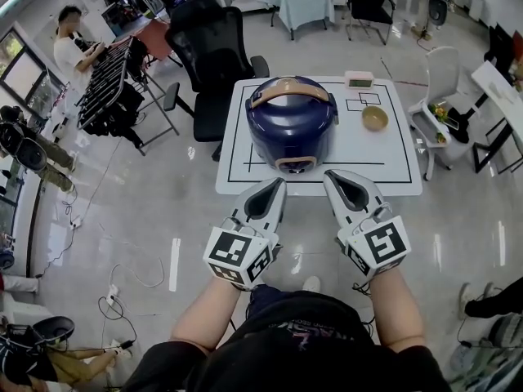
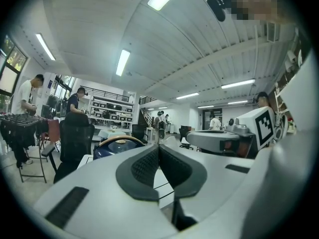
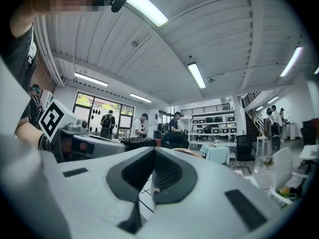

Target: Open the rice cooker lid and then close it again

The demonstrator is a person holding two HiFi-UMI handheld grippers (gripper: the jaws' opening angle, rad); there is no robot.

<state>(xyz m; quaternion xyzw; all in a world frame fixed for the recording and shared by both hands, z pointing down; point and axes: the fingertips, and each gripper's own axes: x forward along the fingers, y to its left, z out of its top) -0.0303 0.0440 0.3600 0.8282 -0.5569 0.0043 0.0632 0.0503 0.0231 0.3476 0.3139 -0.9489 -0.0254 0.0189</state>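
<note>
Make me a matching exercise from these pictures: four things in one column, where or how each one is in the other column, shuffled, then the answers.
1 rice cooker
2 bowl
3 office chair
4 left gripper

A beyond the table's far edge
B jaws together, nothing between them
C mid-table, lid down
D on the table, right of the rice cooker in the head view

Pairs: 1-C, 2-D, 3-A, 4-B

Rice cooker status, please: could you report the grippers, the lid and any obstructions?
Left gripper and right gripper shut, empty. Rice cooker lid closed. Bowl aside, nothing blocking.
</note>
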